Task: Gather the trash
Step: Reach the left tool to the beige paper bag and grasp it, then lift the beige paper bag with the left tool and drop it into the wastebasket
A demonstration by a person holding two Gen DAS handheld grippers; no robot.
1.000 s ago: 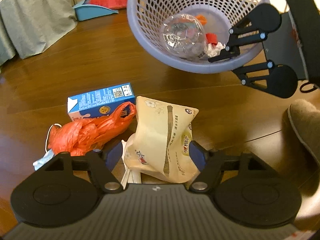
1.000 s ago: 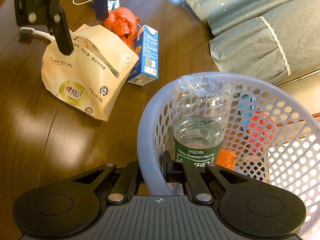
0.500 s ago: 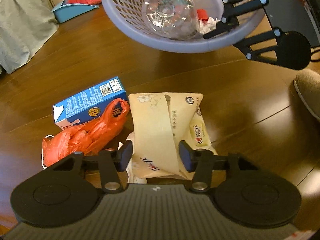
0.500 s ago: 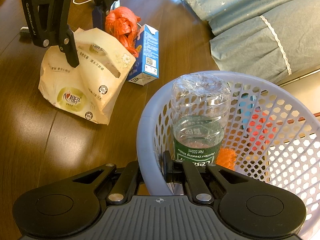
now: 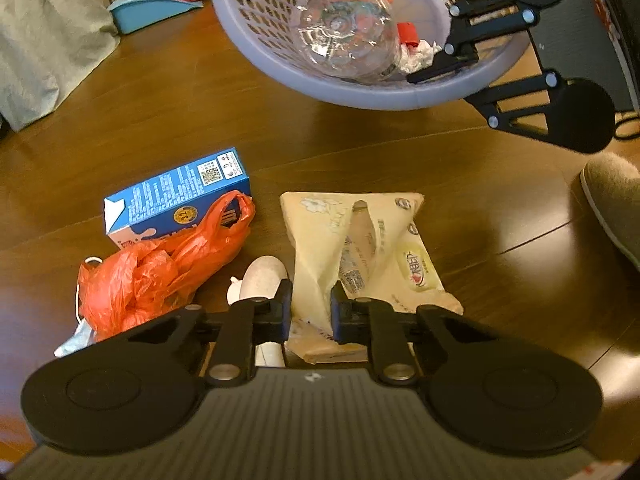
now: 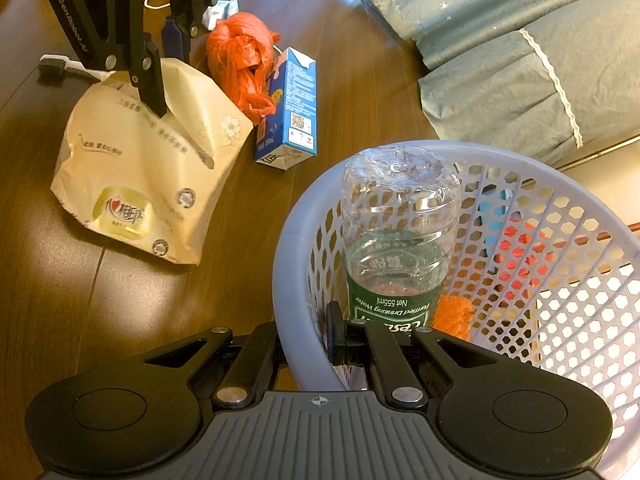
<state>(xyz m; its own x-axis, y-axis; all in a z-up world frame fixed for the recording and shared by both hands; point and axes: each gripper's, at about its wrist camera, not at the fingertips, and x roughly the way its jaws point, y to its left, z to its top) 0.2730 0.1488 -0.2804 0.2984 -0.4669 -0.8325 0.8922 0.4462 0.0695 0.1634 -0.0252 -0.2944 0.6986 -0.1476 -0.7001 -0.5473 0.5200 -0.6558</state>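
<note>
My left gripper (image 5: 311, 308) is shut on the near end of a beige tissue pack (image 5: 360, 240), which is pinched and creased between the fingers on the wooden floor. In the right wrist view the same gripper (image 6: 166, 72) bears down on the pack (image 6: 140, 172). My right gripper (image 6: 306, 340) is shut on the rim of a lavender mesh basket (image 6: 288, 264) and shows in the left view (image 5: 440, 60) on the basket (image 5: 400, 94). A clear water bottle (image 6: 400, 240) stands inside. A blue carton (image 5: 180, 196) and an orange plastic bag (image 5: 160, 264) lie left of the pack.
A white toothbrush (image 5: 262, 276) lies under my left fingers, its head (image 6: 52, 66) showing beyond the pack. A grey slipper (image 5: 612, 196) sits at right. A blue dustpan (image 5: 152, 12) and grey bed skirt (image 5: 40, 40) stand at the back left. Bedding (image 6: 520, 60) hangs behind the basket.
My left gripper went from open around the tissue pack to shut on it, squeezing it narrow. The right gripper kept its hold on the basket rim.
</note>
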